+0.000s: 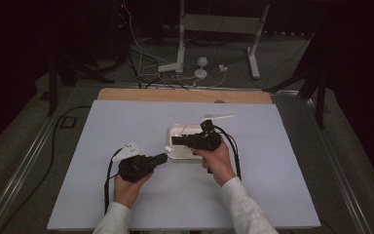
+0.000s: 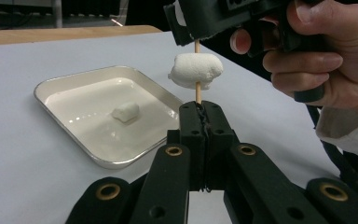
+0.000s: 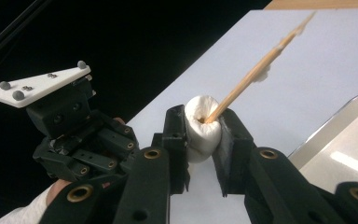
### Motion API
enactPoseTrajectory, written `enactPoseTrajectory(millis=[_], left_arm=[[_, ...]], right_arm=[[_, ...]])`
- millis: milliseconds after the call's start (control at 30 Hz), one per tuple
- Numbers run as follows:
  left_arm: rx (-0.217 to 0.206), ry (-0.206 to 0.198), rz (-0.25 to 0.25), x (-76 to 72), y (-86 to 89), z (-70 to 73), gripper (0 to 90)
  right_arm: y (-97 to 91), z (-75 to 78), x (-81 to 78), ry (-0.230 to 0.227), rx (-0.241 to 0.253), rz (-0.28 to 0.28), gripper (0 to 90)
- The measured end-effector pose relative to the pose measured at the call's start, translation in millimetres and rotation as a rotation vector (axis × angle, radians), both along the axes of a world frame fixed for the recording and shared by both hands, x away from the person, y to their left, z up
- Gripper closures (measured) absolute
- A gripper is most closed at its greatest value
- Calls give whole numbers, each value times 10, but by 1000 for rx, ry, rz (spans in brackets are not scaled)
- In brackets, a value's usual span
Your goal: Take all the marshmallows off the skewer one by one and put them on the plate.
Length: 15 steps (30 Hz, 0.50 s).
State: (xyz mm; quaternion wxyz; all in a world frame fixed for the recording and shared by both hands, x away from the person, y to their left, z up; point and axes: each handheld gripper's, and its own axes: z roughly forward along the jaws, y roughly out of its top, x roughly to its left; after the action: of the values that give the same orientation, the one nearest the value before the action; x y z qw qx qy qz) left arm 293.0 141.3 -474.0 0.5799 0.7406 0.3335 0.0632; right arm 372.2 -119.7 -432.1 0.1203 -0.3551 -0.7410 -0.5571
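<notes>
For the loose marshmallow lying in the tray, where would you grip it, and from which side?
Grip the loose marshmallow across its short middle, coming straight down from above. It lies on its side mid-tray, apart from the raised rim, so probably only a top approach gives the jaws room on both sides.

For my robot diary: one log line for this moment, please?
left gripper: shut on skewer | right gripper: shut on marshmallow | tray: one marshmallow piece

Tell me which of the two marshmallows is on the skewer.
The larger marshmallow, held up in the air on the wooden skewer, with the right gripper squeezing it. The smaller marshmallow lies loose in the white tray.
</notes>
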Motion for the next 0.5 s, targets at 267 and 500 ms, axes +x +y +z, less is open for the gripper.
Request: enactPoseTrajectory(millis=[267, 500], left_arm=[[19, -13, -3, -9, 35, -2, 900], [29, -31, -14, -19, -7, 19, 900]], right_arm=[[-96, 88, 29, -20, 27, -60, 775], [-182, 231, 49, -50, -7, -66, 773]])
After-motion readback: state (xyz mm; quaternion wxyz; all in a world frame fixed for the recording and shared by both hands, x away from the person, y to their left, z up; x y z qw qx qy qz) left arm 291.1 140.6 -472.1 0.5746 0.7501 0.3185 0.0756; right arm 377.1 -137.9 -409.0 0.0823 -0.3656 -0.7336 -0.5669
